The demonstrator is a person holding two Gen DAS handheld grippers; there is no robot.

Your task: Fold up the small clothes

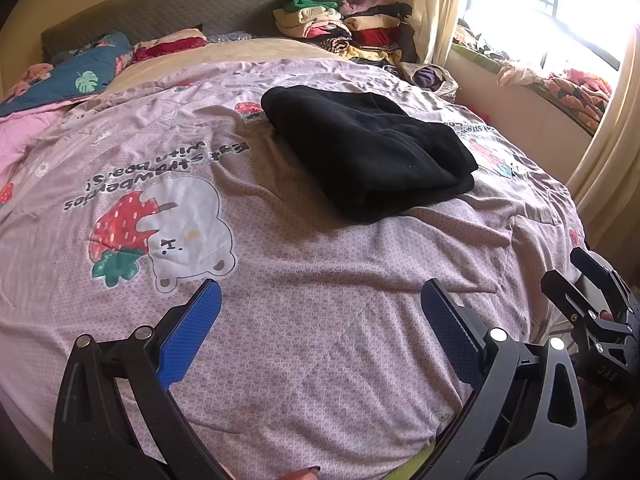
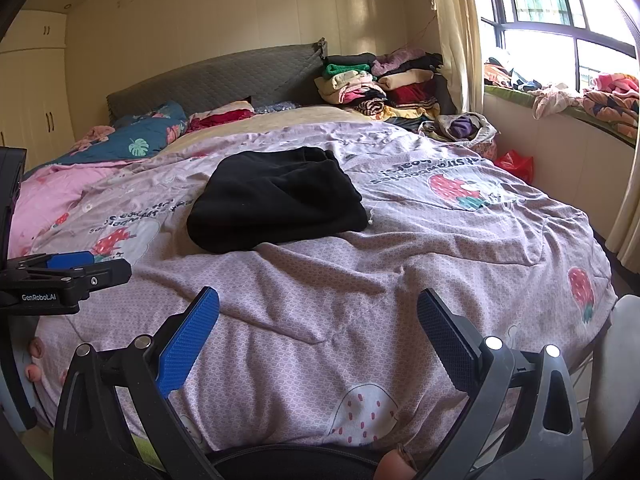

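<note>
light source: daylight via window (image 2: 560, 20), right side
glare: panes blown out white, both views
bedspread (image 1: 320, 320): evenly lit, soft crease shadows
black garment (image 1: 368, 152): detail lost in dark
distortion: heavy fisheye, dark vignette corners
focus: sharp centre, edges softer

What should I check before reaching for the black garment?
1. Left gripper open and empty: ok.
2. Right gripper open and empty: ok.
3. Black garment already folded flat on the quilt: ok, apparently folded; layers inside cannot tell.
4. Nothing lying on the garment: ok.
5. Path from both grippers to the garment free of other items: ok.
6. Next unfolded piece within reach: cannot tell; the clothes pile sits far back by the headboard.
</note>
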